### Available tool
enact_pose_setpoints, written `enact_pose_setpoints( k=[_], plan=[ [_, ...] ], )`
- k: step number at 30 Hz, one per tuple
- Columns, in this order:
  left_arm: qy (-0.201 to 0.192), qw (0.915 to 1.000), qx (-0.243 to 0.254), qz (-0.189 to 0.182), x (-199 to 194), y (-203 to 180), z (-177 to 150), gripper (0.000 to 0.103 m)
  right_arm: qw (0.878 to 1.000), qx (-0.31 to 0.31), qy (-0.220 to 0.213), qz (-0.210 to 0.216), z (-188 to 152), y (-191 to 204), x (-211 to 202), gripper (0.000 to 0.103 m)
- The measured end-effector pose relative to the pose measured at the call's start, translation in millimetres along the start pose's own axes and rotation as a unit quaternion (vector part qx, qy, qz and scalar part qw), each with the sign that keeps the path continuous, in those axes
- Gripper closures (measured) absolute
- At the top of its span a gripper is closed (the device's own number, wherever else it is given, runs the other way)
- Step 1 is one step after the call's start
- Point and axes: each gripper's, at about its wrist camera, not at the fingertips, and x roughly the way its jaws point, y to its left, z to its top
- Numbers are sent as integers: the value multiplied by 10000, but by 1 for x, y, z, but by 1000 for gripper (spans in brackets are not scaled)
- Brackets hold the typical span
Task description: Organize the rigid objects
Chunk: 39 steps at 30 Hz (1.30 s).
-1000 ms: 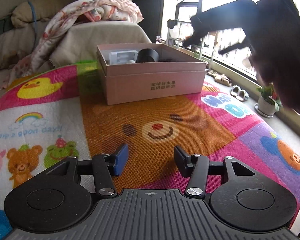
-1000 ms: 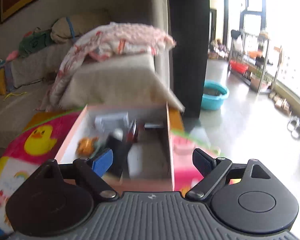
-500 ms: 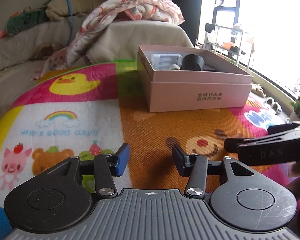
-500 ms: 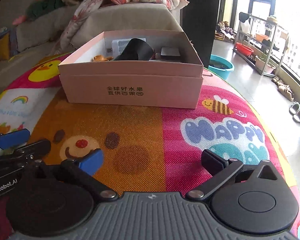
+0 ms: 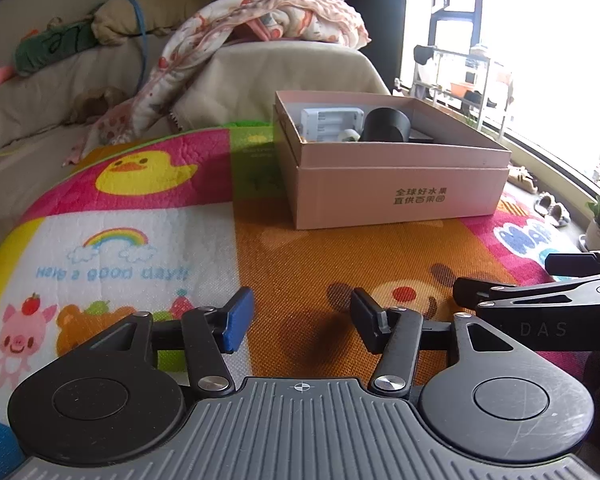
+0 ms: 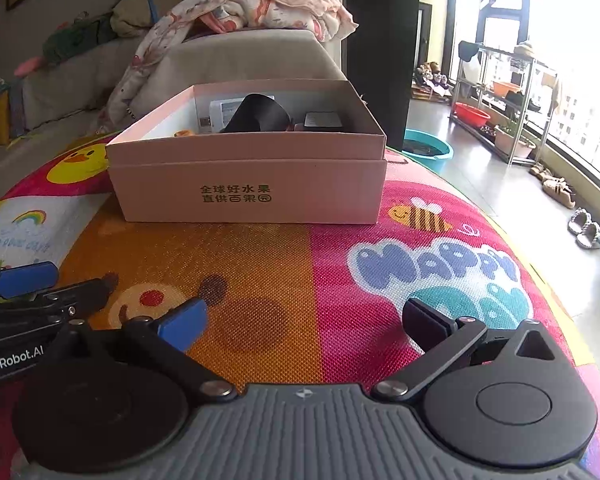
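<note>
The pink box [image 6: 252,188] sat on the cartoon play mat [image 6: 340,272], holding a black cylinder [image 6: 260,114] and a white case [image 5: 332,124]. The left hand-held gripper [image 5: 300,320] was opening with nothing between its jaws; the right hand-held gripper [image 6: 304,320] stood wide apart, empty

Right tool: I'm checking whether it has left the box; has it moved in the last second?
Yes. The right tool has come down and back from above the pink box to low over the mat.
</note>
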Motion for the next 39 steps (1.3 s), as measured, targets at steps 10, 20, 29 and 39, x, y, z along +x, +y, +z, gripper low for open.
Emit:
enact_pose_setpoints(
  k=[10,20,29,39],
  plan=[
    [1,10000,-30,6,1,0,0,43,10000,29,-14,30,-1,-1,0,0],
    [-1,10000,-49,-9,0,1,0,43,10000,33,-17,33,-2,-1,0,0],
    [-1,10000,-46,-7,0,1,0,43,10000,35,-17,34,-2,-1,0,0],
    [-2,10000,-47,-8,0,1,0,43,10000,36,-17,35,-2,-1,0,0]
  ],
)
